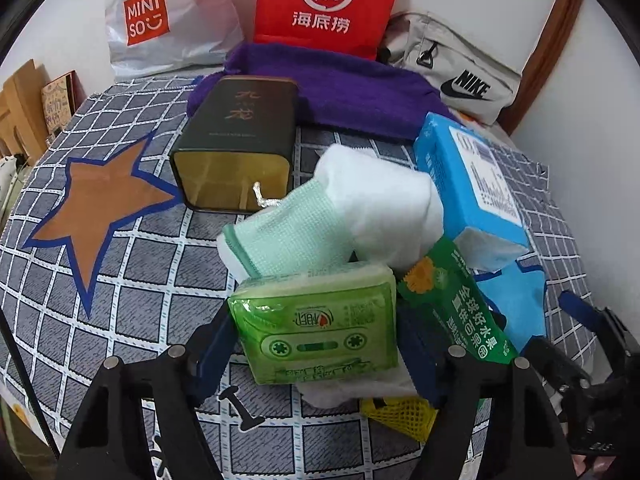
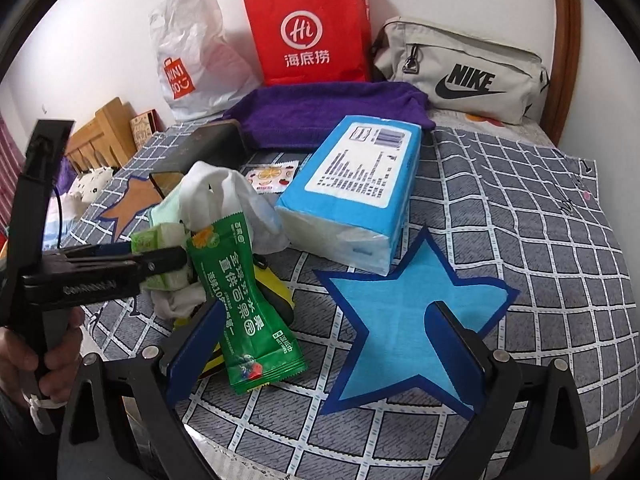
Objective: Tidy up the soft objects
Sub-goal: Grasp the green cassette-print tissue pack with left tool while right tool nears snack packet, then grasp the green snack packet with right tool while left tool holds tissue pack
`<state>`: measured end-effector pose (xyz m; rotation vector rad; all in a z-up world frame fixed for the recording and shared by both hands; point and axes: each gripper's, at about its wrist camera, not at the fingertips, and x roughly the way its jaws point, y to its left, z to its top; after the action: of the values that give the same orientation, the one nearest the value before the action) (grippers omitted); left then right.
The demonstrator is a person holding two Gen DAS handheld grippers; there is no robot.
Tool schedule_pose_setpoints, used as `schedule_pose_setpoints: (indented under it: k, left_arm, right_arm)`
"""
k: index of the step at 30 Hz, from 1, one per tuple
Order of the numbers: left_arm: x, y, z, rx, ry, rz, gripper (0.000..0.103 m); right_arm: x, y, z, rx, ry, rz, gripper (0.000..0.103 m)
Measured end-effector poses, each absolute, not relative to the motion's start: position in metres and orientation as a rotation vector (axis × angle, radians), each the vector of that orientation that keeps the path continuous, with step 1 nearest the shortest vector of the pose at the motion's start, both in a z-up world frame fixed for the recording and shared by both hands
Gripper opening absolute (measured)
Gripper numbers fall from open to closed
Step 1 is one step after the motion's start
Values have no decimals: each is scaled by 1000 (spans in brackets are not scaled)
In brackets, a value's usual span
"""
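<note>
My left gripper (image 1: 316, 344) jaws straddle the green tissue pack (image 1: 316, 328), long axis crosswise. My right gripper (image 2: 324, 344) gapes wide, empty; pile at ten o'clock.

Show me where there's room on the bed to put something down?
The blue star in front of the blue tissue pack is bare, and so is the brown star beside the dark tin. The pile around the green tissue packet is crowded.

Left gripper (image 1: 316, 344) straddles the green tissue pack (image 1: 316, 330), seemingly touching; white sock (image 1: 380, 208) lies behind.
</note>
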<state>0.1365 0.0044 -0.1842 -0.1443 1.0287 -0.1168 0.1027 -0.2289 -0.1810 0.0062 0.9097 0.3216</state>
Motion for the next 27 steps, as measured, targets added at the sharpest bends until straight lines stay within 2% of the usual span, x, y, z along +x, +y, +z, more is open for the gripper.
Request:
schedule_pose_setpoints:
  k: [10, 17, 27]
  left_arm:
    - [128, 40, -162, -129, 962, -13, 73]
    - [129, 61, -168, -183, 985, 0, 73]
    - [126, 66, -169, -212, 979, -41, 73]
  right_arm:
    - [103, -205, -181, -39, 884, 381, 99]
    - [109, -180, -190, -129, 897, 411, 82]
    - [99, -172, -198, -275, 902, 417, 80]
